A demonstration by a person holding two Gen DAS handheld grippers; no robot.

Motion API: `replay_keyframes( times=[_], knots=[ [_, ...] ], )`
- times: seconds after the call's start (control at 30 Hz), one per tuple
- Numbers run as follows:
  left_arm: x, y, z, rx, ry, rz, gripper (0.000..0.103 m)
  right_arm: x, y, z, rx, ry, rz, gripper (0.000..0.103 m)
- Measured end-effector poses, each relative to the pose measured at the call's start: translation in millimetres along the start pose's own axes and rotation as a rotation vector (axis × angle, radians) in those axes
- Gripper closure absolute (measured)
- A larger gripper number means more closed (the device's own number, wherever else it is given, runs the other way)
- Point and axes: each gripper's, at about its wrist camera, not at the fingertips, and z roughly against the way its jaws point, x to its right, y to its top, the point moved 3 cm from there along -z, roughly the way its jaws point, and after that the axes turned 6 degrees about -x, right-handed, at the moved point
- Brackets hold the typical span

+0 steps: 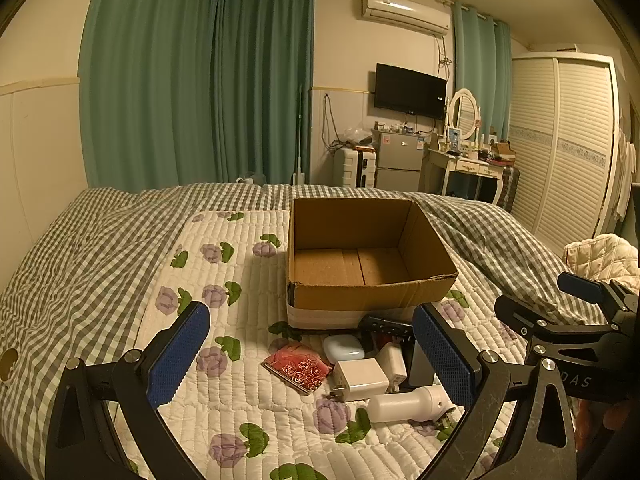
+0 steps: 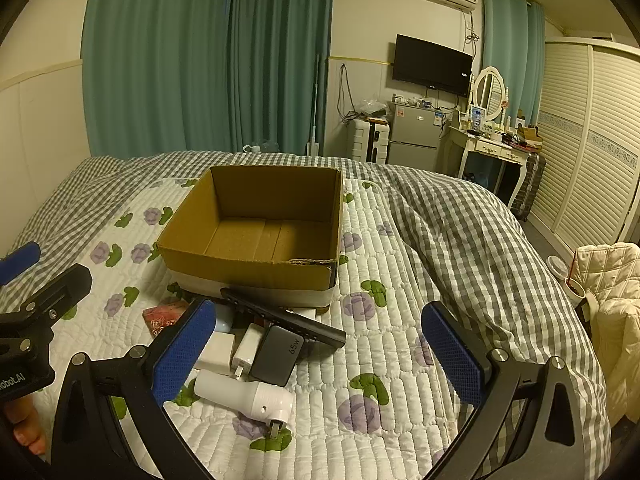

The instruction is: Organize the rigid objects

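An empty open cardboard box (image 1: 360, 256) (image 2: 256, 236) sits on the floral quilt. In front of it lies a cluster: a red patterned card case (image 1: 298, 366) (image 2: 164, 316), a pale blue case (image 1: 343, 348), white chargers (image 1: 360, 378) (image 2: 244, 350), a dark grey 65W charger (image 2: 278, 354), a black comb-like bar (image 2: 280, 316) and a white angled plug (image 1: 408, 402) (image 2: 244, 398). My left gripper (image 1: 312, 352) is open above the cluster. My right gripper (image 2: 320, 348) is open, just right of the cluster. Both are empty.
The bed has a floral quilt (image 1: 224, 320) over a grey checked cover (image 2: 460, 232). A cream jacket (image 2: 616, 320) lies off the bed's right side. Wardrobe (image 2: 592, 132), dressing table and fridge stand at the far wall.
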Motion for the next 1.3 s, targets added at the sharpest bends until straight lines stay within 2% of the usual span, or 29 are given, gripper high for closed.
replay_keyframes(
  times=[0.77,1.0,1.1,1.2,1.3],
  knots=[
    [0,1,1,-0.002,-0.002,0.002,0.0,-2,-2,1,0.002,-0.004,0.004,0.0],
    [-5,1,7,-0.013,-0.001,0.008,0.0,-4,-6,11,0.001,0.016,0.043,0.0],
    [-7,-5,0,-0.05,0.023,0.001,0.0,-5,-12,6,-0.042,0.03,0.066,0.0],
    [-12,-19,-15,-0.113,0.048,-0.001,0.0,-10,-28,-14,-0.126,0.049,0.114,0.0],
    [-17,-31,-36,-0.192,0.06,-0.005,0.0,-22,-55,-47,-0.282,0.113,0.173,0.0]
  ],
)
